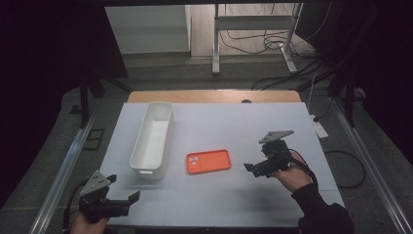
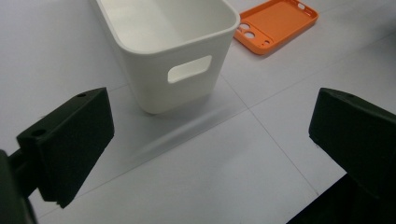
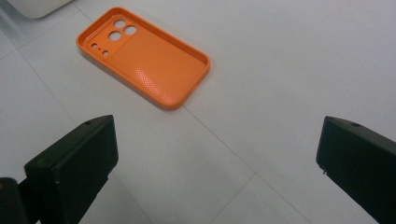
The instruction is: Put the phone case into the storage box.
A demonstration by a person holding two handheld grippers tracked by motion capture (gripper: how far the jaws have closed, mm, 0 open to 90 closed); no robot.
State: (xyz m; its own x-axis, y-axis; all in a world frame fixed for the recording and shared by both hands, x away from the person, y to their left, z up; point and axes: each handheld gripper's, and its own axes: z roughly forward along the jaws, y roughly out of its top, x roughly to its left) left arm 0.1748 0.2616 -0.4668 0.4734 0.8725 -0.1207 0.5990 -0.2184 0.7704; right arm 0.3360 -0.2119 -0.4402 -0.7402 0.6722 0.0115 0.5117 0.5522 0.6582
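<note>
An orange phone case [image 1: 208, 161] lies inner side up near the middle of the white table mat [image 1: 219, 122]. To its left stands a long white bin [image 1: 152, 139], with nothing inside that I can see. My left gripper [image 1: 122, 188] is open at the front left corner, facing the bin's handled end wall [image 2: 159, 88], with the phone case [image 2: 275, 21] beyond. My right gripper [image 1: 255, 159] is open just right of the case and holds nothing. In the right gripper view the case [image 3: 144, 56] lies ahead of the wide-apart jaws [image 3: 215, 163].
A strip of wooden table edge [image 1: 214, 96] shows behind the mat. Beyond it on the floor are a metal stand [image 1: 253, 29] and loose cables [image 1: 272, 44]. A corner of the bin [image 3: 37, 5] shows at the top left of the right gripper view.
</note>
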